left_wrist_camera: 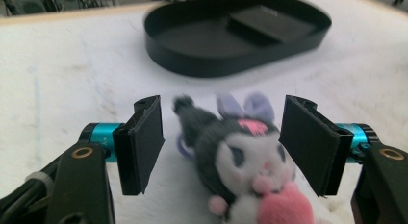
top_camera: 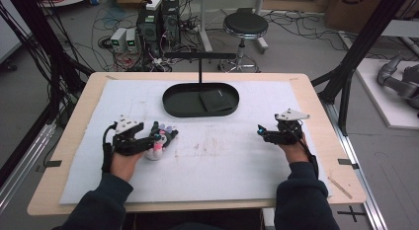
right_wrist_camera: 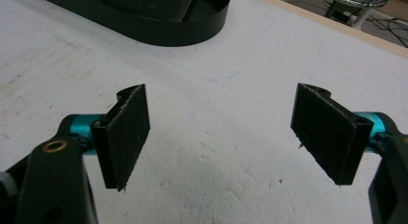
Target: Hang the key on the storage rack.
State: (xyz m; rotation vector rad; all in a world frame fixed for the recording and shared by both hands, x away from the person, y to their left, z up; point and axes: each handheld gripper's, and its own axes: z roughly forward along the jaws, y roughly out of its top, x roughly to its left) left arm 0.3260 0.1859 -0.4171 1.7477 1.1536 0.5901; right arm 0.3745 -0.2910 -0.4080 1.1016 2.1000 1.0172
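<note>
A small plush toy (top_camera: 162,141) with a black hood, white face, purple bow and pink heart lies on the white mat at the left. My left gripper (top_camera: 156,137) sits low over it. In the left gripper view the toy (left_wrist_camera: 235,156) lies between the two black pads (left_wrist_camera: 144,142) with a gap on each side, so the left gripper (left_wrist_camera: 226,142) is open. My right gripper (top_camera: 260,132) rests at the right of the mat. It is open (right_wrist_camera: 223,137), with bare mat between its pads.
A black oval tray (top_camera: 170,104) stands at the back middle of the mat with a flat black block (top_camera: 217,99) in its right half. A thin black T-shaped stand (top_camera: 200,67) rises behind it. The mat (top_camera: 222,156) covers a wooden table.
</note>
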